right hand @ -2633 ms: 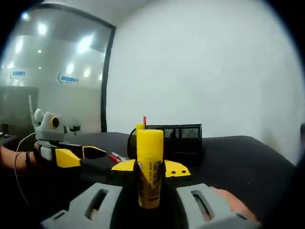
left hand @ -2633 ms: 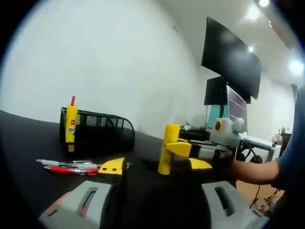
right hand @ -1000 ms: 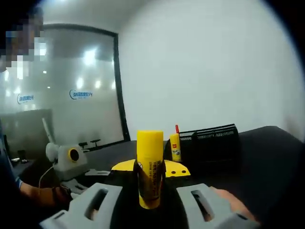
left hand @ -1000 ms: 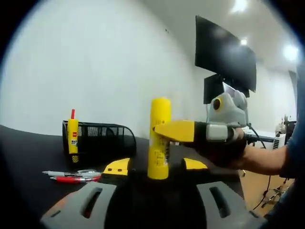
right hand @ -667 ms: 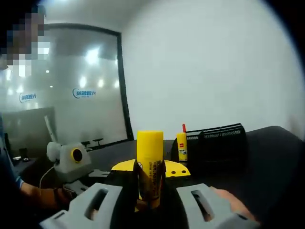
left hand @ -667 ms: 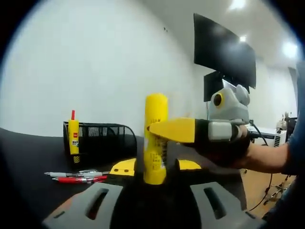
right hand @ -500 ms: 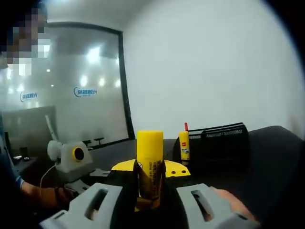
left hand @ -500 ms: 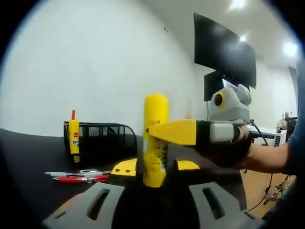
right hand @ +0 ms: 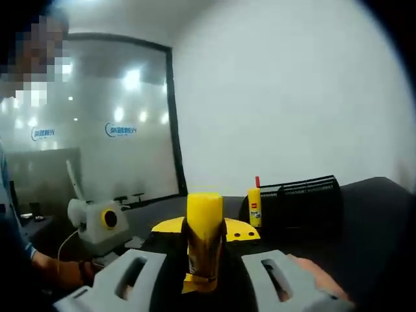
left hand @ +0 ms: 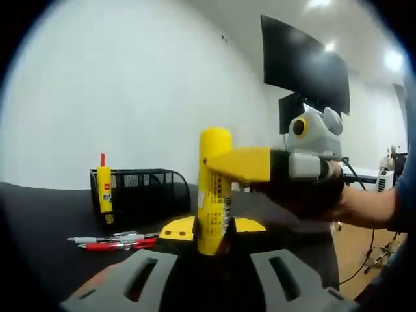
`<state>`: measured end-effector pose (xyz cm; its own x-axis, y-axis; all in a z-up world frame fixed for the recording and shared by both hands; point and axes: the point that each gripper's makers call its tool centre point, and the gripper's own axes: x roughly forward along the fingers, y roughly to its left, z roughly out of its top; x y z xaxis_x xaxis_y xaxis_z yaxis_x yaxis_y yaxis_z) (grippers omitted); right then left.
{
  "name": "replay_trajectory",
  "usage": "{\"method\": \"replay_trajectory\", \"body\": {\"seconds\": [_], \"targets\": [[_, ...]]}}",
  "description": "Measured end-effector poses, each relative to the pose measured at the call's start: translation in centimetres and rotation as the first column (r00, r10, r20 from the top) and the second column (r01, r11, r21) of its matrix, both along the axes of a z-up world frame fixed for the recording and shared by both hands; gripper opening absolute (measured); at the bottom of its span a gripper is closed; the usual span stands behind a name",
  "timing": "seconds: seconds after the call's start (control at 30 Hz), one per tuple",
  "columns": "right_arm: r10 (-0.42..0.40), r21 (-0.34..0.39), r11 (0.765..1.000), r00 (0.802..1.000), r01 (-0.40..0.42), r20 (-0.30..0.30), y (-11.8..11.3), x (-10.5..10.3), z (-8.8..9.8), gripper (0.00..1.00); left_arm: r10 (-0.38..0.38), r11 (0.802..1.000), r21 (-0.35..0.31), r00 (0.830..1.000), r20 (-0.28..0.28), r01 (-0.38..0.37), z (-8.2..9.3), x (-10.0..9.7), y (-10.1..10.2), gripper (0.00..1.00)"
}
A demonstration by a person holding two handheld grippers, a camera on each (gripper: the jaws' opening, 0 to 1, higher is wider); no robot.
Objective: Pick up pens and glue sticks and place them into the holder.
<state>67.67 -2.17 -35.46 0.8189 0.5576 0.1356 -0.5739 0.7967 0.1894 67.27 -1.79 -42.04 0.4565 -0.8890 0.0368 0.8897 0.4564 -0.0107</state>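
Gripping one yellow glue stick (left hand: 213,188), we see both hand-held grippers (left hand: 212,229) (right hand: 204,235); pens (left hand: 114,242) lie before the mesh holder (left hand: 148,193).

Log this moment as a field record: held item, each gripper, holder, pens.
held item: glue stick, upright, yellow
right gripper: shut on glue stick, gripping near its top
left gripper: jaws either side of the stick's lower end; grip unclear
holder: black mesh, on the table
small glue: upright at the holder's end; inside or beside, cannot tell
pens: one red, one grey, lying on the table in front of the holder
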Motion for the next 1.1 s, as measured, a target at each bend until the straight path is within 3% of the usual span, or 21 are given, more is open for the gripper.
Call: {"method": "replay_trajectory", "body": {"seconds": [0.37, 0.43, 0.5, 0.73, 0.87, 1.1], "targets": [[-0.003, -0.035, 0.999, 1.000, 0.003, -0.010, 0.0, 0.1, 0.4, 0.18, -0.010, 1.000, -0.008, 1.000, -0.009, 0.010, -0.1, 0.0, -0.2, 0.16], [-0.006, -0.068, 0.998, 1.000, 0.006, -0.005, 0.1, 0.4, 0.5, 0.17, -0.003, 1.000, -0.007, 1.000, -0.008, 0.003, -0.1, 0.2, -0.1, 0.17], [-0.027, -0.112, 0.993, 1.000, 0.028, 0.010, -0.1, 1.0, 0.8, 0.17, 0.001, 1.000, -0.012, 1.000, -0.014, -0.001, -0.1, 0.4, -0.1, 0.25], [-0.033, -0.113, 0.993, 0.999, 0.036, 0.029, -0.4, 4.0, 2.9, 0.17, 0.008, 1.000, 0.006, 0.999, -0.034, -0.008, -0.6, 0.8, -0.2, 0.34], [-0.047, -0.112, 0.992, 0.998, 0.051, 0.043, -0.5, 6.7, 3.9, 0.17, 0.034, 0.999, 0.030, 0.996, -0.078, -0.032, -1.4, 1.4, -0.1, 0.36], [-0.062, -0.132, 0.989, 0.997, 0.067, 0.044, 0.0, 11.5, 3.6, 0.17, 0.038, 0.999, 0.004, 0.992, -0.118, -0.037, -1.4, 1.7, 0.2, 0.35]]}}
